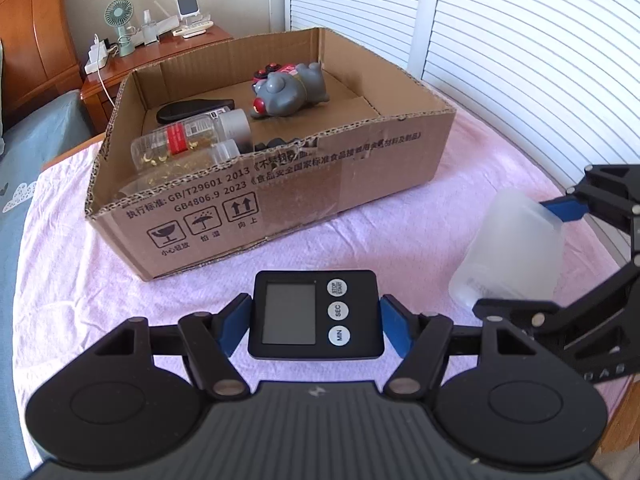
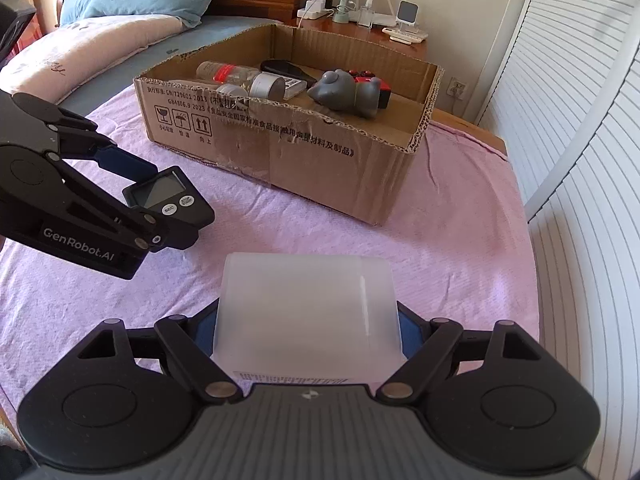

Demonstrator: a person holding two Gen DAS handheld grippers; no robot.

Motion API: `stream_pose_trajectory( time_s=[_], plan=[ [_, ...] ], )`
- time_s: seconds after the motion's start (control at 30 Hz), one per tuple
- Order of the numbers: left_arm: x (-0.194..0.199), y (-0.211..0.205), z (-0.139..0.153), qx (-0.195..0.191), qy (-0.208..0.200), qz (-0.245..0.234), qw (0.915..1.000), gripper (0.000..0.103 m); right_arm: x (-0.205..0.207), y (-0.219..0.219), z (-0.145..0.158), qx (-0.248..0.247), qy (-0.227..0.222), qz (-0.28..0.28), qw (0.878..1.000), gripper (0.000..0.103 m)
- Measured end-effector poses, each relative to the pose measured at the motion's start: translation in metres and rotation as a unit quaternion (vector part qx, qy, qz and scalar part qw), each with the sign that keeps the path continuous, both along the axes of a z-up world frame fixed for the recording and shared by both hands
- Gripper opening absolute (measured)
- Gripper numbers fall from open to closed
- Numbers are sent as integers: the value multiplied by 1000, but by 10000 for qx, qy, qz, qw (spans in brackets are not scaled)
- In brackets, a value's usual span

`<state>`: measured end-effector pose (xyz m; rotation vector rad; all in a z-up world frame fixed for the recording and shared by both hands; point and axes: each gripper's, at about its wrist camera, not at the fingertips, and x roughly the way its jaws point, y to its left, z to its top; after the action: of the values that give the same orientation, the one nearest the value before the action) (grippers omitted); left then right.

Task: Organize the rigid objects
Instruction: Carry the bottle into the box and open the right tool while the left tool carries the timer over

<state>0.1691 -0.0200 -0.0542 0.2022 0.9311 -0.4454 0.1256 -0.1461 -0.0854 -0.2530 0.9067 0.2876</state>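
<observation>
Holding the black timer squarely between its blue pads, the left gripper is clamped on it just above the pink cloth. The right gripper has the frosted plastic container between its jaws; whether the pads press on it I cannot tell, so its grip wants confirming before any lift. Beyond both stands the cardboard box, already holding bottles and a grey toy. Its bare right part looks the safest place to set both down.

Matt black plastic timer; frosted plastic container; corrugated cardboard box; pink cloth.
</observation>
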Motion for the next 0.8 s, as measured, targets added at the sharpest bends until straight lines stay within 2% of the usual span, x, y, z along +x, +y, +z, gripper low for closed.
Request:
stream_pose_trajectory(
  time_s=[0.27,0.43,0.6,0.7,0.8],
  plan=[
    [-14,14,19,-97,39,-4,9999,69,5,-14,29,512,-91,37,9986,86],
    [-21,24,32,-139,-5,69,9999,69,20,-16,60,617,-471,66,9970,86],
    [-25,34,44,-174,-125,168,9996,69,58,-7,84,607,-792,73,9950,86],
    [-24,39,51,-179,-214,222,9994,69,89,1,83,579,-759,41,9954,86],
    [-24,42,55,-187,-262,272,9991,69,123,9,72,597,-527,-88,9968,86]
  ],
)
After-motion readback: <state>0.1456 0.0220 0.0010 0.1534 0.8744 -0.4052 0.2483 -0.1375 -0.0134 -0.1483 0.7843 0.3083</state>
